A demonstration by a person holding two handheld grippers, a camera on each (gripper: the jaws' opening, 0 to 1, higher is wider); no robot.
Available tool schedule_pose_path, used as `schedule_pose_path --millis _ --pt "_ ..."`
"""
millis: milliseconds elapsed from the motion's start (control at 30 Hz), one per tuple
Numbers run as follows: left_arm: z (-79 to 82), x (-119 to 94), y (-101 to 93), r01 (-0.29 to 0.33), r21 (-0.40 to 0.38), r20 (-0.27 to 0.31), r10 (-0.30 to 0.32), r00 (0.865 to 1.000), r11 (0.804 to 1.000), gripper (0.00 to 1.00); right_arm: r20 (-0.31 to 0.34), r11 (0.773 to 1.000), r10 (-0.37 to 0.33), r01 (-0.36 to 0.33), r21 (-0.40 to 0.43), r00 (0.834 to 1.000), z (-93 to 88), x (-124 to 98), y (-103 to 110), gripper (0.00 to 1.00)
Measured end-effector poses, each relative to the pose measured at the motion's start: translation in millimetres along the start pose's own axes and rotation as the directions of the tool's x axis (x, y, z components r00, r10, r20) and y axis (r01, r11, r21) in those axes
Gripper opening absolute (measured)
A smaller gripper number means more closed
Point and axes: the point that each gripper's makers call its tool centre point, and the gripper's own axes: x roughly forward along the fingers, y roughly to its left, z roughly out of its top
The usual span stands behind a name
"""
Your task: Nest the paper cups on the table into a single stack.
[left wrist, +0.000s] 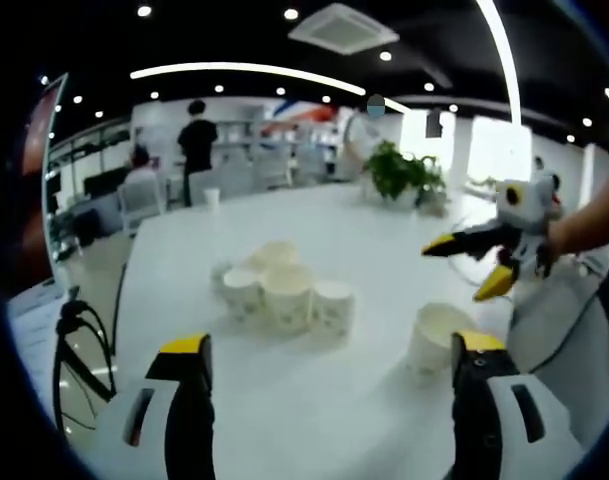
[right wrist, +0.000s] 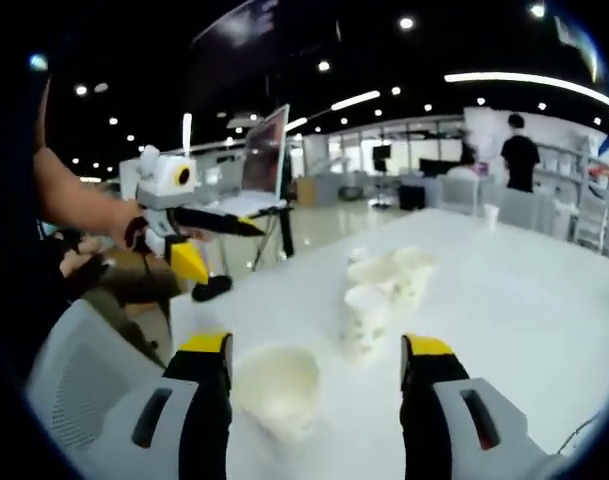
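A cluster of several white paper cups stands mid-table, some of them nested; it shows again as the cluster. A single wide cup stands apart, near the table edge. In the right gripper view this single cup sits low between my right gripper's wide-open jaws, untouched. My left gripper is open and hangs short of the cluster, holding nothing. The right gripper enters the left gripper view from the right, jaws apart. The left gripper hovers open off the table's corner.
The white table is large and round-edged. On its far side stand a potted plant and a small lone cup. A person stands in the background. A grey chair and a screen on a stand are beside the table.
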Motion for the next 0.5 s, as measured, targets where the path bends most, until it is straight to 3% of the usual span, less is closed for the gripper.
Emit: schedule_pose_path --millis 100,233,500 --pt "0.5 0 -0.8 0.007 -0.007 -0.015 -0.007 1.000 1.000 0.98 0.006 0.999 -0.032 0.032 -0.008 0.999 9.4 -14 -18 0.72" --pt "9.6 0 -7.4 0.015 0.001 0.007 -0.015 1.000 1.000 0.98 0.004 0.998 -0.058 0.058 -0.016 0.998 11.4 -30 -32 0.77" --pt "8.5 4 -10.1 0.014 0.016 0.019 -0.014 1.000 1.000 0.98 -0.017 0.995 -0.095 0.095 -0.014 0.995 -4.1 -53 -51 0.88"
